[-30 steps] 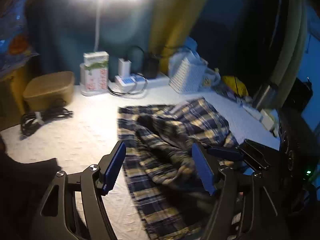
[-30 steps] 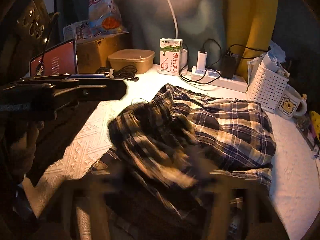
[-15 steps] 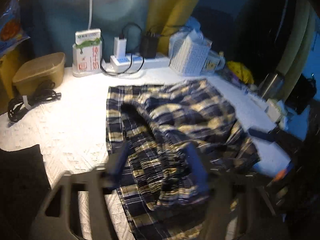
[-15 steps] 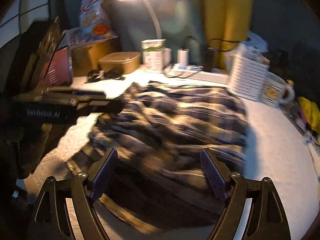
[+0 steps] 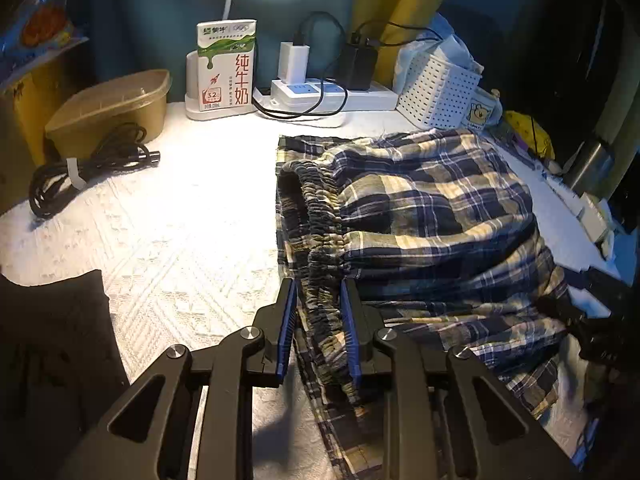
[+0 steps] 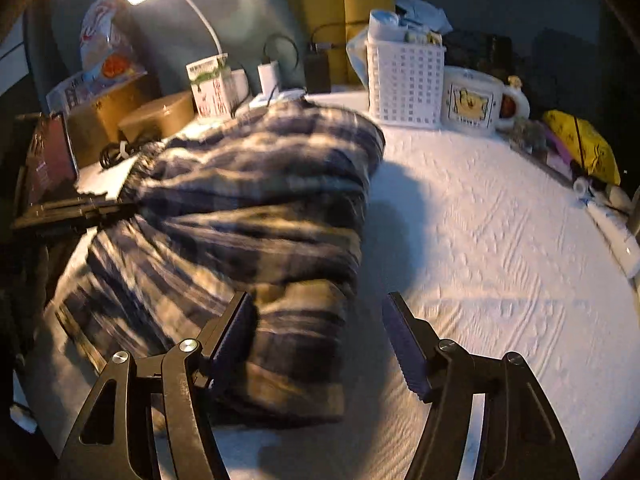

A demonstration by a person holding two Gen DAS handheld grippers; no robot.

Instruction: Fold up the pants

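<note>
Where left view shows waistband (image 5: 320, 216), right view mug (image 6: 476, 100)

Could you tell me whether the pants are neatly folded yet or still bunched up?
Still bunched: the pants lie in a rumpled heap on the table, with the gathered waistband open.

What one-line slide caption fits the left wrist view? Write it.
Left gripper, jaws just closing, straddles the elastic waistband of plaid pants on a white textured cloth.
</note>
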